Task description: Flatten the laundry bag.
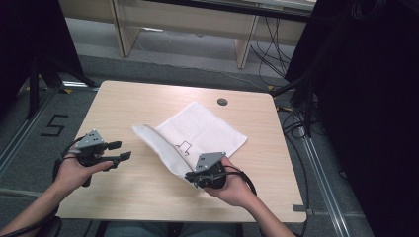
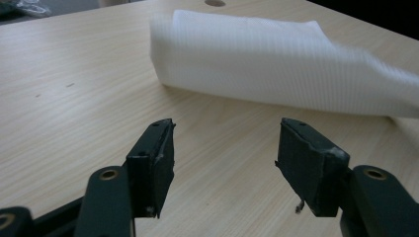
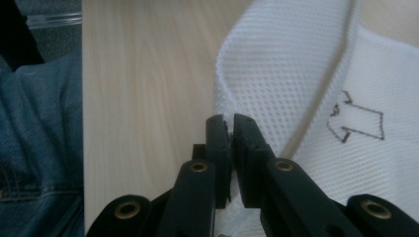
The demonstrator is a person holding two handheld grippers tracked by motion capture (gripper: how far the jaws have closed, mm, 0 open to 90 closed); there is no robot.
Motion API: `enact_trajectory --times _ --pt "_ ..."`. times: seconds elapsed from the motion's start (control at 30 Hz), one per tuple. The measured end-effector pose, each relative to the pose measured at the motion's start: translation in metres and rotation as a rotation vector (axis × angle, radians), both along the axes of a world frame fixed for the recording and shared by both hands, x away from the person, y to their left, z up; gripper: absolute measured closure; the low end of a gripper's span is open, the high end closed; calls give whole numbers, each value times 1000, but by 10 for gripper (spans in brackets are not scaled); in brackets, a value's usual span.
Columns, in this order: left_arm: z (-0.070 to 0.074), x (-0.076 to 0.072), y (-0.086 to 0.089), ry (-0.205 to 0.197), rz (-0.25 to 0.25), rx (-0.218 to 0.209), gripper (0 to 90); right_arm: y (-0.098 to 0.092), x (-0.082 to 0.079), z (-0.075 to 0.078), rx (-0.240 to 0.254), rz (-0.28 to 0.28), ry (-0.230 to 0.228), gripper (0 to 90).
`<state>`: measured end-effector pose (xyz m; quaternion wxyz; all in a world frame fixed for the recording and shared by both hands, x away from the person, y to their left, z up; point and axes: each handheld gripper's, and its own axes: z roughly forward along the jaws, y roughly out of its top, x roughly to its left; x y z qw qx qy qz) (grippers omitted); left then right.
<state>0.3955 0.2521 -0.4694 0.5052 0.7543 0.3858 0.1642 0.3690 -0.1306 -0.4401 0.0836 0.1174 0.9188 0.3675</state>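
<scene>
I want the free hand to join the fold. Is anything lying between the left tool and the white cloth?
Nothing visible: bare table lies between the open left tool and the white cloth.

The white mesh cloth [image 2: 276, 64] is cut off by the right edge in the left gripper view, and it looks blurred there. In the right gripper view, the closed jaws hide the edge of the cloth [image 3: 296, 74] that they pinch. The drawn arrow mark [image 1: 185, 146] on the cloth is too small to read in the high view.
</scene>
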Motion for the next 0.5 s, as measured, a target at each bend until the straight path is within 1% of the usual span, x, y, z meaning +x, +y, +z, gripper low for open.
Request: enact_trajectory --times 0.07,0.1,0.13,0.17,0.2,0.23,0.3,0.33,0.37,0.4,0.43,0.47,0.5 --pt "0 0 5 -5 23 7 388 -3 -5 -5 -25 1 10 861" --pt "0 0 7 -6 27 13 389 -5 -7 -7 -37 4 28 858" --pt "0 0 8 -9 35 15 390 -6 -9 -11 -45 24 13 856" --pt "0 0 9 -7 43 12 391 -9 -12 -13 -47 7 36 855" --pt "-1 1 9 -6 40 9 393 -11 -14 -15 -59 8 38 853" --pt "-1 1 8 -7 43 16 394 -12 -17 -17 -61 7 48 851" --pt "-1 1 5 -2 27 20 402 -16 -21 -19 -78 9 55 827" --pt "-2 0 3 -1 19 25 407 -17 -22 -18 -85 14 75 789" --pt "-2 0 1 2 7 30 414 -19 -22 -19 -87 28 91 729" --pt "-2 1 -1 -1 -10 42 426 -20 -24 -18 -88 13 105 674" --pt "-2 1 -3 2 -17 54 449 -22 -25 -17 -77 2 102 639" --pt "-2 1 -5 4 -29 56 469 -25 -25 -14 -60 -11 116 612" --pt "-3 2 -8 10 -42 55 491 -28 -24 -12 -41 -23 120 598"
